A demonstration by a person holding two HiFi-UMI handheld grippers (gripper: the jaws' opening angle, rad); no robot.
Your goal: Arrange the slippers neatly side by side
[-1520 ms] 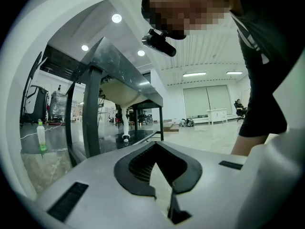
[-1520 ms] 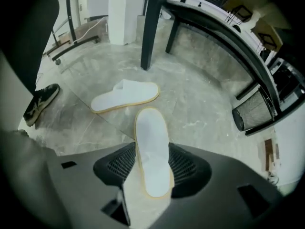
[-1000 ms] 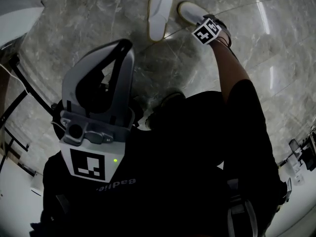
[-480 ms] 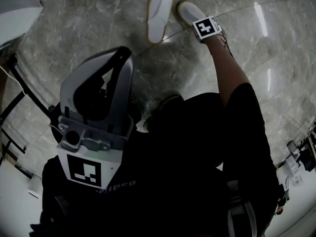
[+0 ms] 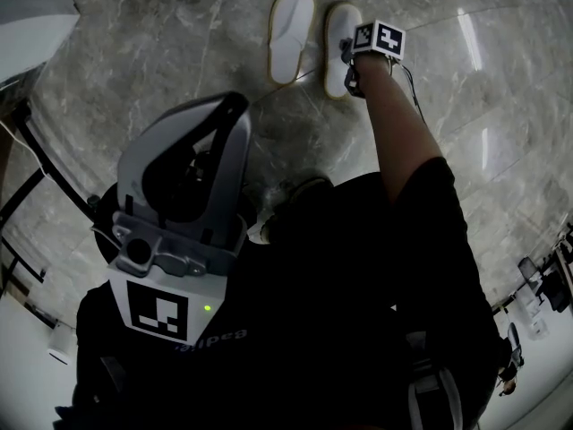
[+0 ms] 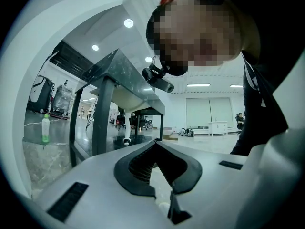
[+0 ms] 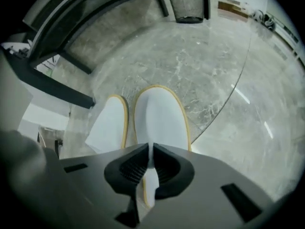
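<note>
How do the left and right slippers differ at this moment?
The fingers of the right gripper have just closed on the near end of the right slipper; the left slipper lies free on the floor. In the head view the right slipper sits slightly nearer the person than the left slipper. Both are white with yellowish edging, toes pointing away, side by side.

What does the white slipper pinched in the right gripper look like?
A flat white fabric-looking slipper with a yellowish sole edge, toe pointing away from the person. It lies on the grey marble floor, close beside and parallel to its matching white slipper. The right gripper, jaws just closed, pinches its upper's rear edge.
</note>
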